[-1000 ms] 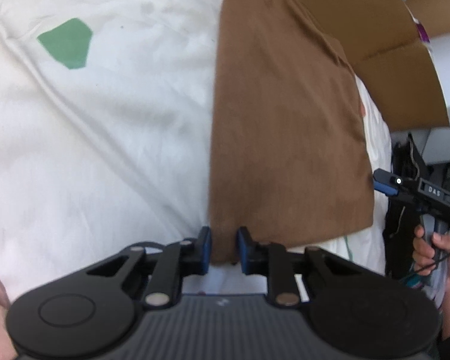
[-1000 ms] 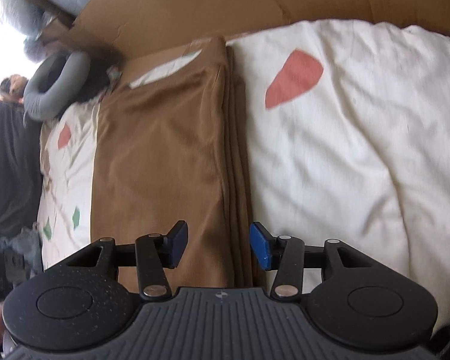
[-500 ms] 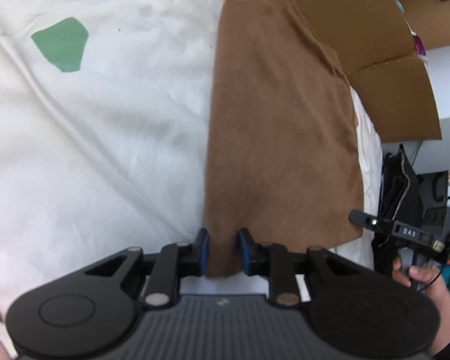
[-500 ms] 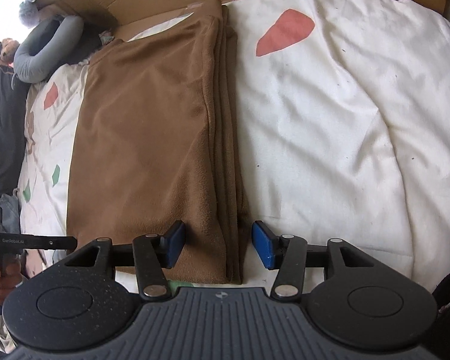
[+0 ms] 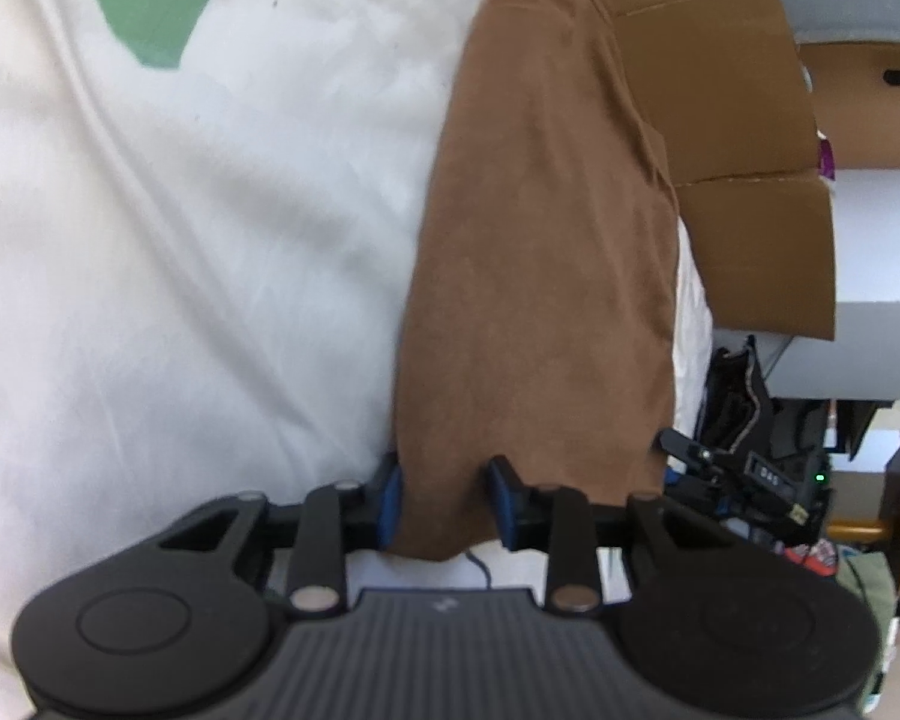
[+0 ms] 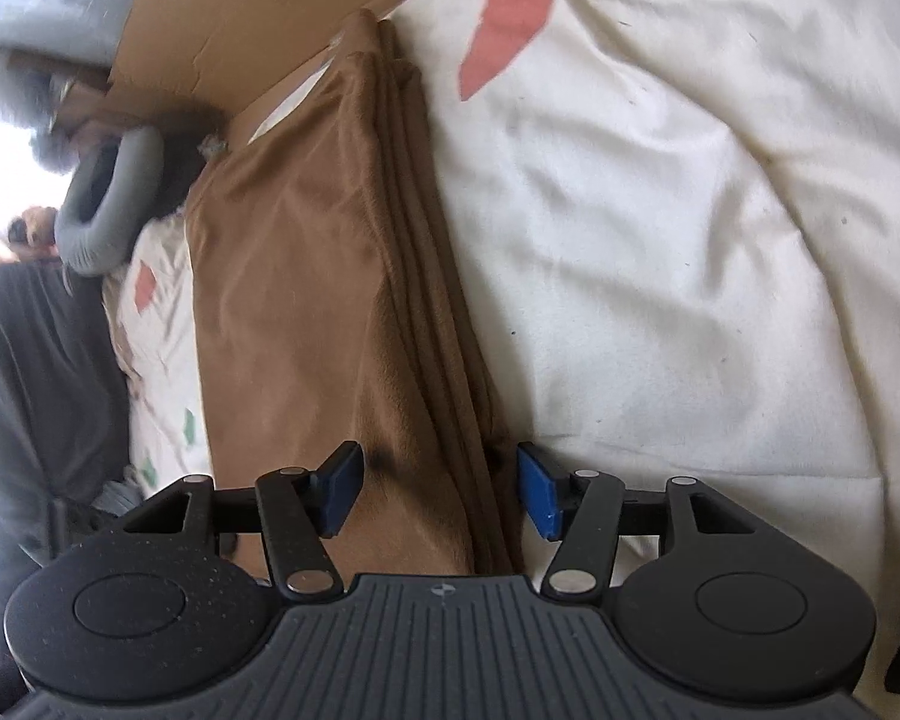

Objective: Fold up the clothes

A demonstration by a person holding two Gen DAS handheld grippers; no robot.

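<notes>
A brown fleece cloth, folded into a long strip, lies on a white duvet. Its near corner sits between the blue pads of my left gripper, whose jaws are opening; the cloth rests flat and slack there. In the right wrist view the same cloth shows its stacked layer edges on the right side. My right gripper straddles that layered edge near the cloth's close end. Its jaws are opening too, with a gap between each pad and the fabric.
Flattened cardboard lies past the cloth's far side and along the bed's head. A grey neck pillow and a person in dark clothes are at the left. Dark clutter stands beside the bed.
The left jaws, nearly closed on the cloth's corner before, have spread apart. The right jaws have widened as well, and that gripper has sunk closer to the cloth. Both views have rolled.
</notes>
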